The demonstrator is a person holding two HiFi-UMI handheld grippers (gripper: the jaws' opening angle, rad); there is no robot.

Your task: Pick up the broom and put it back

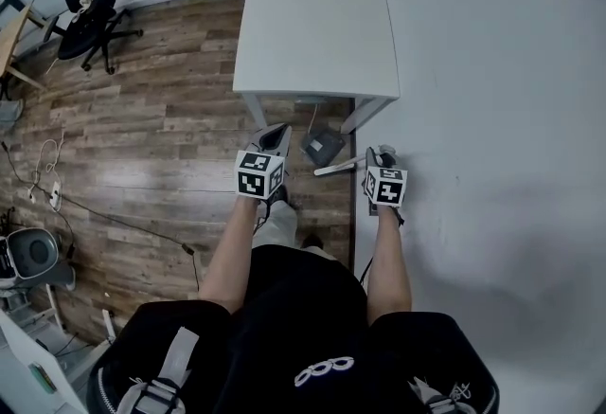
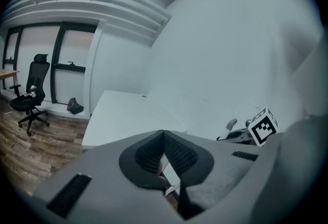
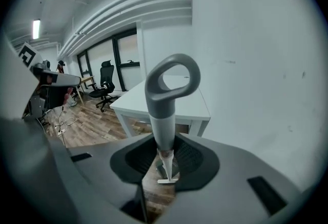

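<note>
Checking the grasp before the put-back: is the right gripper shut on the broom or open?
Shut on it. The broom handle stands between the pads of the right gripper, pressed on both sides; no gap shows.

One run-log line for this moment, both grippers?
right gripper: shut on broom handle | left gripper: shut, empty | white table: ahead

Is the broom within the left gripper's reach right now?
Probably yes: the broom sits clamped in the right gripper, close beside the left gripper with nothing between. The left jaws are shut and would need opening.
</note>
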